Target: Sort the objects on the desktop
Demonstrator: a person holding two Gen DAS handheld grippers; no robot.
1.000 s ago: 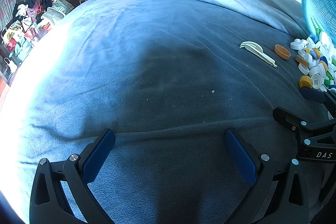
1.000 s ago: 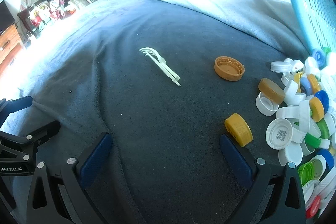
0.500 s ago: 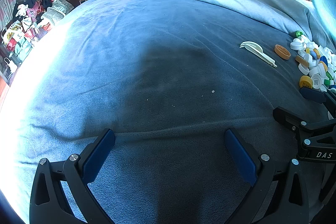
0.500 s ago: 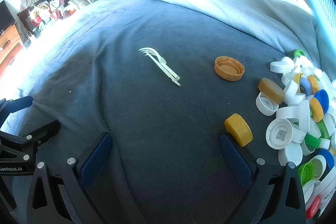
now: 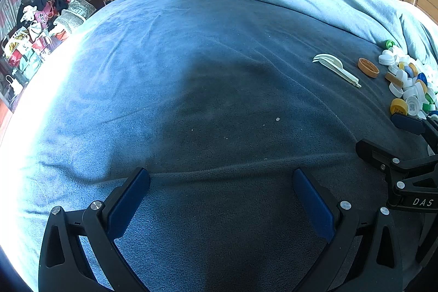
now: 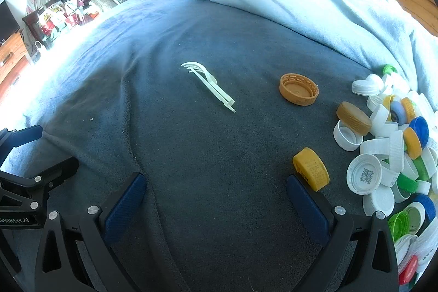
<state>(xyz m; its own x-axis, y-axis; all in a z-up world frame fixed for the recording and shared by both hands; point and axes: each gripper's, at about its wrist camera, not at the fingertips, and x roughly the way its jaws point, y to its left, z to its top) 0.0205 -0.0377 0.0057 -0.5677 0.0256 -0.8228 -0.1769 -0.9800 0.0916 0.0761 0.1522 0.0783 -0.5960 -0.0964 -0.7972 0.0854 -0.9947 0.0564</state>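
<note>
Bed (image 6: 219, 168): grey-blue blanket under both my tools; pale duvet (image 6: 301, 7) bunched along the far side.
Cap heap (image 6: 394, 155): mixed white, blue, green and yellow caps piled at the right edge of the bed, touching one another.
My left hand-held gripper (image 5: 220, 199): low over bare blanket, jaws spread wide, nothing between them.
My right hand-held gripper (image 6: 216, 199): just beside the left, jaws spread wide and empty.
Orange cap (image 6: 299, 89): open side up, alone, between the forks and the heap.
Yellow cap (image 6: 311, 168): tilted on its rim, just beyond my right fingertip (image 6: 301, 193), apart from the heap.
Forks (image 6: 208, 85): white plastic, stacked, lying flat mid-bed, well ahead of my right tool.
</note>
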